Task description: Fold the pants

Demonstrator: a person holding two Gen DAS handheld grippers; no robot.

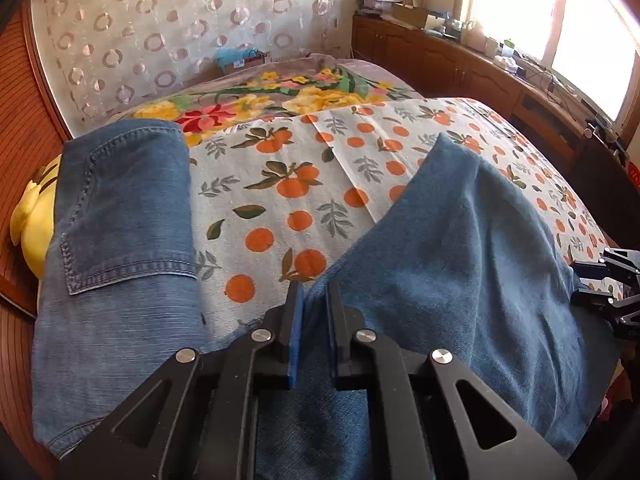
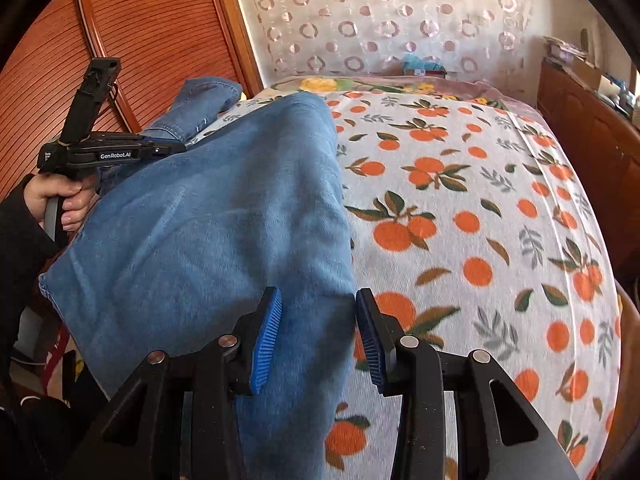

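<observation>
Blue denim pants [image 1: 460, 240] lie across the near side of the bed. The waist part with a back pocket [image 1: 120, 208] lies flat at the left, and a folded-over leg is raised at the right. My left gripper [image 1: 314, 308] is shut on a fold of denim where the two parts meet. In the right wrist view the leg [image 2: 220, 220] runs from far left down under my right gripper [image 2: 318, 328]. Its blue pads [image 2: 266, 340] stand apart around the leg's right edge and do not press it. A hand [image 2: 64, 196] holds the left gripper's handle.
An orange-print sheet [image 2: 480, 200] covers the bed, with a floral blanket [image 1: 260, 100] at the far end. A yellow cushion [image 1: 28, 216] sits at the left edge by slatted wooden doors [image 2: 140, 40]. A cluttered wooden cabinet [image 1: 440, 56] runs under the window.
</observation>
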